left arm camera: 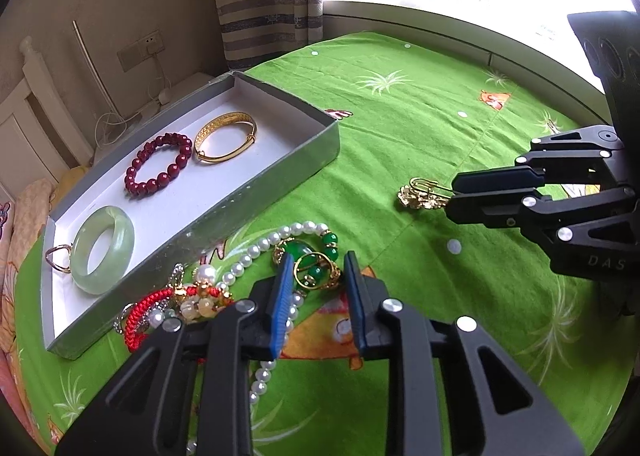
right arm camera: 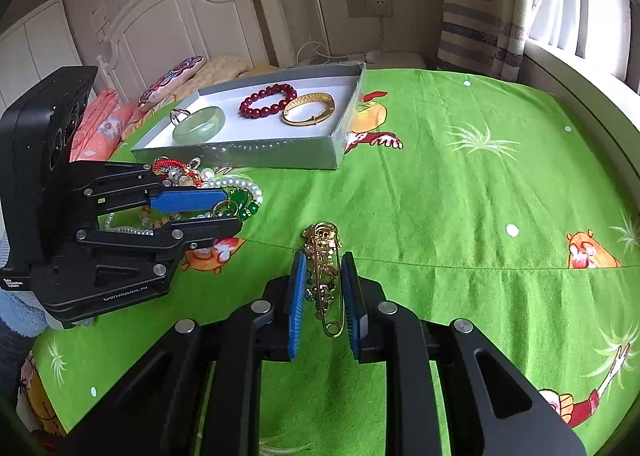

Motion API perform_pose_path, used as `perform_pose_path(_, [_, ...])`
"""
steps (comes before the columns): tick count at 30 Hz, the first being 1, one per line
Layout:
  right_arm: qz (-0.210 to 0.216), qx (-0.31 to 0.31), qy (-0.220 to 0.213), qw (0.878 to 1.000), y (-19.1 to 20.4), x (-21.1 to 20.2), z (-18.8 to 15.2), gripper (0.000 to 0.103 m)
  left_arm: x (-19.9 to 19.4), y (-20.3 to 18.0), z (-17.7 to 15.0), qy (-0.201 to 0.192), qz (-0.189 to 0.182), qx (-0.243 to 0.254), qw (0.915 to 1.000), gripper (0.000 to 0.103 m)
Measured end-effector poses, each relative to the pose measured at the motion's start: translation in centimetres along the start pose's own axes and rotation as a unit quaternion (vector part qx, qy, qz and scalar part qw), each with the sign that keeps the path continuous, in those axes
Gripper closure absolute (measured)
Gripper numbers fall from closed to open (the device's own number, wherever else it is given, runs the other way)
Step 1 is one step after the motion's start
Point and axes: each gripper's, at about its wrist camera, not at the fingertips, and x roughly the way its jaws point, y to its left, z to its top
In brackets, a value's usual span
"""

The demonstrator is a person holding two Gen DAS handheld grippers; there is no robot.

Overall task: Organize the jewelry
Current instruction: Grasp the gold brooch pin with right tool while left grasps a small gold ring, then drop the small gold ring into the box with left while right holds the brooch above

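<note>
Right gripper [right arm camera: 324,288]: fingers parted around the gold brooch [right arm camera: 325,268], near side of the grey box [right arm camera: 256,154].
Left gripper [left arm camera: 318,280]: spread wide over the green-bead ring cluster [left arm camera: 316,260], gripping nothing.
Box contents: jade bangle [left arm camera: 103,242], small ring [left arm camera: 59,258], red bead bracelet [left arm camera: 158,164], gold bangle [left arm camera: 225,138].
Right view alone: headboard [right arm camera: 180,24] beyond the box.

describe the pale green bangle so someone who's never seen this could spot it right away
On the green bedspread sits a shallow grey box with a white floor. Three bracelets lie in a row inside; the jade bangle is at the end farthest from the gold bangle, next to a small ring. It alone is a thick, smooth, translucent pale-green hoop, unlike the dark red beads.
</note>
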Motion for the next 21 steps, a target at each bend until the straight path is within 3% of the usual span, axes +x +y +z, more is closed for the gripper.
perform_pose_path(6, [0.002, -0.005, 0.016, 1.0, 0.2, 0.6, 0.0, 0.083, -1.0, -0.1, -0.4, -0.017, 0.009, 0.004, 0.9998, 0.078])
perform_pose_path(12, [-0.012, -0.037, 0.023, 0.999, 1.4, 1.0, 0.1, 0.074, -2.4, -0.1, -0.4, -0.032, 0.005, 0.001, 0.9995, 0.078])
perform_pose_path(16, [-0.053, -0.065, 0.019, 0.996, 2.6, 1.1, -0.1, 0.087, -2.6, 0.1, -0.6, -0.034, 0.01, -0.005, 0.9994, 0.078])
perform_pose_path(21, [-0.042, -0.065, 0.002, 0.997, 2.5, 0.3, -0.3, 0.087, -2.5, 0.8, -0.9, -0.027, 0.021, -0.01, 0.9994, 0.078])
